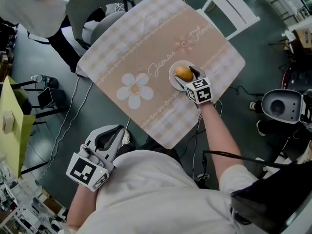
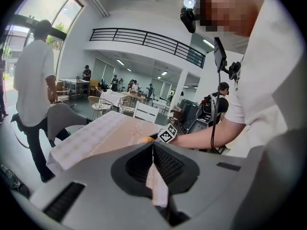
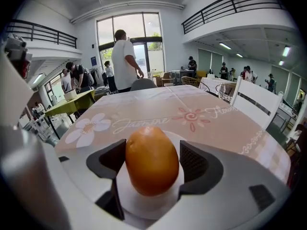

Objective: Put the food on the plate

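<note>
The left gripper (image 1: 113,136) hangs off the table's near edge, close to the person's body and well apart from the work. Its own view shows the 2 jaws pressed together with nothing between them, so it is clenched and empty and takes no part in the task right now.

The table (image 1: 146,43) carries a beige checked cloth with a white flower (image 1: 135,89) printed on it. To the right of the flower sits the white plate (image 1: 173,77).

The food (image 1: 184,73), a smooth orange egg-shaped piece, stands on end over the middle of the plate. It seems to rest on the plate or just above it; I cannot tell which. The right gripper (image 1: 189,78) reaches over the plate's near rim. Its 2 jaws sit against the food's 2 sides, so I read it as grasping the food.

The task looks nearly done: the food is at the plate. What is left, as I judge it, is to let the jaws part and draw the gripper back without tipping the food over or rolling it off.
</note>
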A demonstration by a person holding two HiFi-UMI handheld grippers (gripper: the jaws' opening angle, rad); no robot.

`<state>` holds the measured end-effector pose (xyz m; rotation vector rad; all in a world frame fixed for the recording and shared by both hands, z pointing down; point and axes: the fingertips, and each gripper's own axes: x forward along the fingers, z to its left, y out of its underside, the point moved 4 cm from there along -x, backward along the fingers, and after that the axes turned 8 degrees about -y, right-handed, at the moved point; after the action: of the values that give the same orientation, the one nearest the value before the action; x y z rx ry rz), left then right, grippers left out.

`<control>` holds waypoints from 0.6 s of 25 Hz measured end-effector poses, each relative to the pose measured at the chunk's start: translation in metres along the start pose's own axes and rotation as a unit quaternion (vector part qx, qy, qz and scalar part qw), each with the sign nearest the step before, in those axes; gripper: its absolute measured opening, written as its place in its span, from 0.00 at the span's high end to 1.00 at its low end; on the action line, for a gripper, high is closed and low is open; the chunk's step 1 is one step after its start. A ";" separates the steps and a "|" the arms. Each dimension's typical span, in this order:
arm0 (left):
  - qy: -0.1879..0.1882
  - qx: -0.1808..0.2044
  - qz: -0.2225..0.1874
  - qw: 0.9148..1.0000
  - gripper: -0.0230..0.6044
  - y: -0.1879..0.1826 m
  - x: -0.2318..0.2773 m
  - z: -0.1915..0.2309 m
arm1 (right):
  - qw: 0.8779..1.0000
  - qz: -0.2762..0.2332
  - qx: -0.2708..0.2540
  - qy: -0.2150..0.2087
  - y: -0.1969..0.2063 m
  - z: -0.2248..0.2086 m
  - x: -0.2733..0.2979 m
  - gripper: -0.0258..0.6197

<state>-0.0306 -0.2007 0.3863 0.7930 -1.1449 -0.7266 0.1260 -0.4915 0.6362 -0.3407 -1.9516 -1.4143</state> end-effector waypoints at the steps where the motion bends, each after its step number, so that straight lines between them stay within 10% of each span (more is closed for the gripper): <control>1: 0.001 0.000 0.000 1.000 0.95 0.000 0.000 0.000 | 1.000 -0.001 0.000 0.002 0.000 -0.001 -0.001 0.43; 15: 0.041 0.011 -0.004 0.999 0.95 0.002 -0.007 0.008 | 0.999 -0.014 0.002 0.041 -0.004 0.005 -0.030 0.42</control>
<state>-0.0397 -0.1952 0.3866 0.8385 -1.0787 -0.6823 0.1434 -0.4832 0.6123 -0.2513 -1.8994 -1.4191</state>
